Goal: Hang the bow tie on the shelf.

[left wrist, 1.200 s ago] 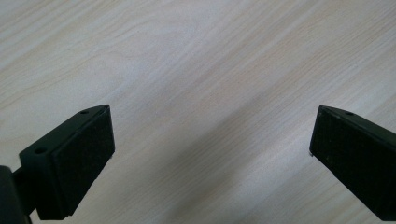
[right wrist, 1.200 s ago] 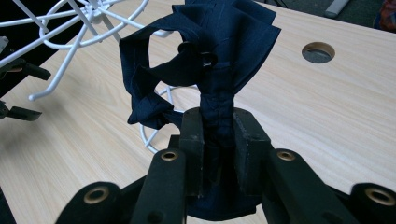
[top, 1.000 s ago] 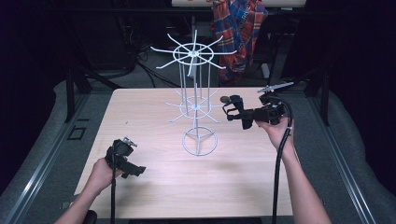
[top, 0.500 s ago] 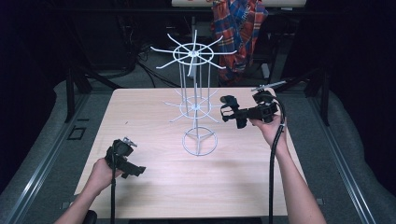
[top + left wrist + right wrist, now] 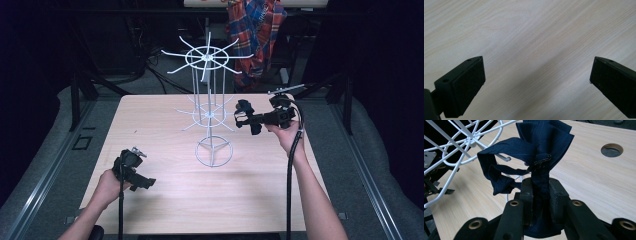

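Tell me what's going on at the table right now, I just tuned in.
A person is working with a hand-held gripper in each hand. The right hand-held gripper is shut on a dark blue piece of cloth and holds it up beside the white wire rack, close to one of its lower prongs; one loop of the cloth sits at a prong tip. The left hand-held gripper is open with nothing between its jaws, low over the wooden table near the front left.
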Available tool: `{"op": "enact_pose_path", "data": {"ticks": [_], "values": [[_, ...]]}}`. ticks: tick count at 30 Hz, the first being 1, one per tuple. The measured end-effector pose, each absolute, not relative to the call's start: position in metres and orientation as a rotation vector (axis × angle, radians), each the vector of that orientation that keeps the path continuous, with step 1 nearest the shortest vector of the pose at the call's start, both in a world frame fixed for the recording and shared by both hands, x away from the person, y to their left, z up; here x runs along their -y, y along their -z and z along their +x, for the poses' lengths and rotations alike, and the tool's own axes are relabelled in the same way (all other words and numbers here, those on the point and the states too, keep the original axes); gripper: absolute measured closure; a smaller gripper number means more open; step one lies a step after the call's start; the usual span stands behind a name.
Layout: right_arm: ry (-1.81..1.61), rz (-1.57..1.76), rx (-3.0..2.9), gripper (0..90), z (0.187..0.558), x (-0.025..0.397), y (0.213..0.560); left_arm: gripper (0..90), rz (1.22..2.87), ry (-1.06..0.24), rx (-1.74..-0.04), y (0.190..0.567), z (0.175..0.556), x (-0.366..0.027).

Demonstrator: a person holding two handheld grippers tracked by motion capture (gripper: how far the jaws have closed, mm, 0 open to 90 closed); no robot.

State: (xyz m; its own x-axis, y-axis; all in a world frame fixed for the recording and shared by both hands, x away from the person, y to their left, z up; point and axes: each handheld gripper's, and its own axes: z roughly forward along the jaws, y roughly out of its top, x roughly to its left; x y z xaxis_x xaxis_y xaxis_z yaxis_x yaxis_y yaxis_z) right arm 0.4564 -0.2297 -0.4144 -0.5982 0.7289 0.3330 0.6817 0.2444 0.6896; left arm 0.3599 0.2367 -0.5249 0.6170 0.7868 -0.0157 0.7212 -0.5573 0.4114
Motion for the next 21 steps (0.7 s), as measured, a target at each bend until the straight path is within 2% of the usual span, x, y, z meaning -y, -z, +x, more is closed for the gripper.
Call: {"op": "enact_pose_path", "data": {"ticks": [21], "values": [[-1.254, 1.355, -2.457, 75.1, 0.464, 0.208, 0.424, 0.1, 2.466, -0.234, -1.201, 0.526, 0.36, -0.237]]}}
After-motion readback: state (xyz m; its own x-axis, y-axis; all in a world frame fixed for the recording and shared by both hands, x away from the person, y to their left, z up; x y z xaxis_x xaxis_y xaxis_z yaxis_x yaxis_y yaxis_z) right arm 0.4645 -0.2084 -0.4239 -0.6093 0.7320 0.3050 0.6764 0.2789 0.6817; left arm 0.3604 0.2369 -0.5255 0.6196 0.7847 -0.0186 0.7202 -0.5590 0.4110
